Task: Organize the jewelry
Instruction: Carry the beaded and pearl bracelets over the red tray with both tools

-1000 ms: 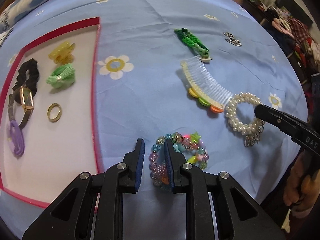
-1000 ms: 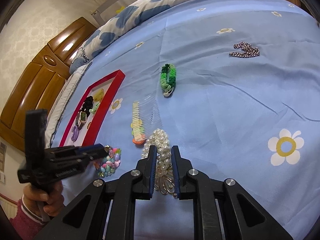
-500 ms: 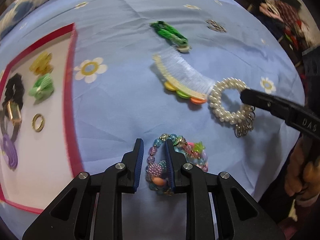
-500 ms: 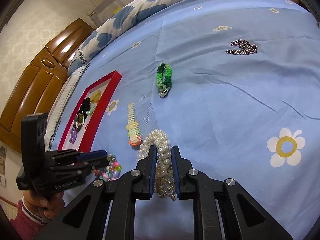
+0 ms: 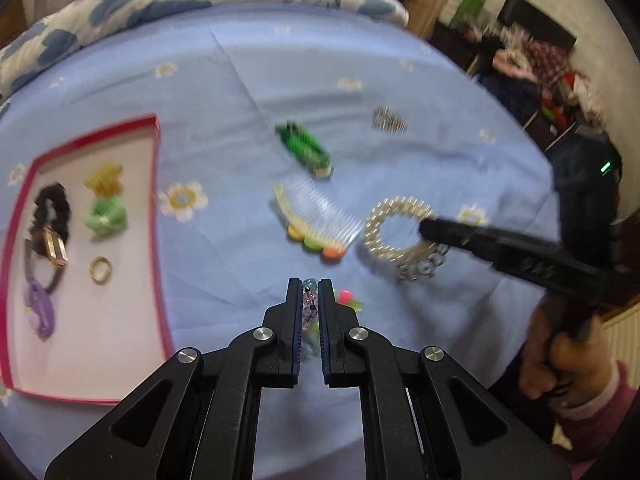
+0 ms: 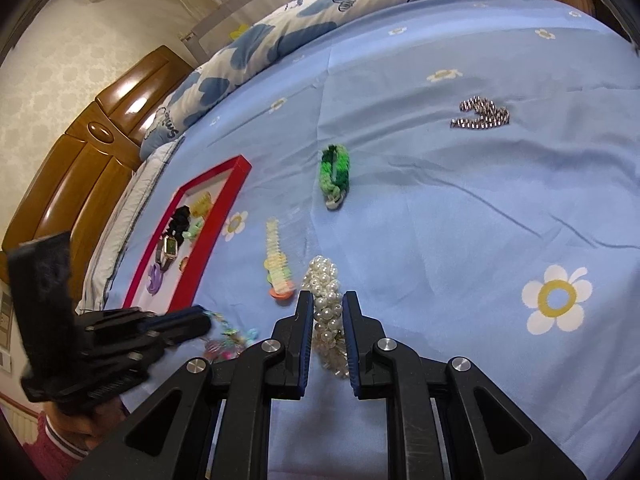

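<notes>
Holding a multicoloured beaded bracelet (image 5: pixel 310 308) pinched in my left gripper (image 5: pixel 310 300) and a white pearl bracelet (image 6: pixel 326 300) between my right gripper's (image 6: pixel 327 314) narrowed jaws; red-rimmed tray (image 5: pixel 154 184) holds six pieces; comb, green band, chain remain on the bedsheet.

Both wrist views low over bedspread (image 5: pixel 248 248), sharing comb (image 6: pixel 278 264)

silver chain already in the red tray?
No. The silver metal chain lies on the blue bedsheet, far from the red-rimmed tray.
</notes>
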Demonstrator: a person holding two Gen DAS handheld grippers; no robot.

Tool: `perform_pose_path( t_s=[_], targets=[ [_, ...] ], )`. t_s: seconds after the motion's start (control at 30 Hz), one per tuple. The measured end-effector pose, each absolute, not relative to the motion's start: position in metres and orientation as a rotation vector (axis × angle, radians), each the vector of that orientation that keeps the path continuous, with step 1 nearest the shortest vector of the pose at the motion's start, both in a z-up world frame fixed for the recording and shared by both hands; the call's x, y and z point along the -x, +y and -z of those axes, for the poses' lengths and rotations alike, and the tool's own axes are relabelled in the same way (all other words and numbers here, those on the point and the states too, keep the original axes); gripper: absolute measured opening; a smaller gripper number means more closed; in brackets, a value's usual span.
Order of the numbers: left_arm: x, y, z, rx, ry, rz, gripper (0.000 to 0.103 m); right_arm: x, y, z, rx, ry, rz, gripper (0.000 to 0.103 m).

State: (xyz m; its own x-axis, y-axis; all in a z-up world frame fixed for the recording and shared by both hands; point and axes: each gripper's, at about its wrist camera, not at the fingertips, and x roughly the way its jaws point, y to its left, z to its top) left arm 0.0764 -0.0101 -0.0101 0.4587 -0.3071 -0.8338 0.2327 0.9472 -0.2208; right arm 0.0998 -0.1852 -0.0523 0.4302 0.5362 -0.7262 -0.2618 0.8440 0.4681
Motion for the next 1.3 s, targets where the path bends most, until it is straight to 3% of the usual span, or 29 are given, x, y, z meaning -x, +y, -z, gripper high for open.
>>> perform_pose_path(
  t_s=[0.47, 1.3],
  targets=[
    [-0.058, 0.032, -0.038, 0.171, 0.922, 0.259, 0.006, -0.094, -0.154, 0.023, -0.282, 0.958, -0.581, 0.014],
    [-0.025, 0.173, -0.02, 0.415, 0.877, -0.002, 0.006, -0.09, -0.007, 0.012, -0.133, 0.975, -0.827, 0.014]
  ],
)
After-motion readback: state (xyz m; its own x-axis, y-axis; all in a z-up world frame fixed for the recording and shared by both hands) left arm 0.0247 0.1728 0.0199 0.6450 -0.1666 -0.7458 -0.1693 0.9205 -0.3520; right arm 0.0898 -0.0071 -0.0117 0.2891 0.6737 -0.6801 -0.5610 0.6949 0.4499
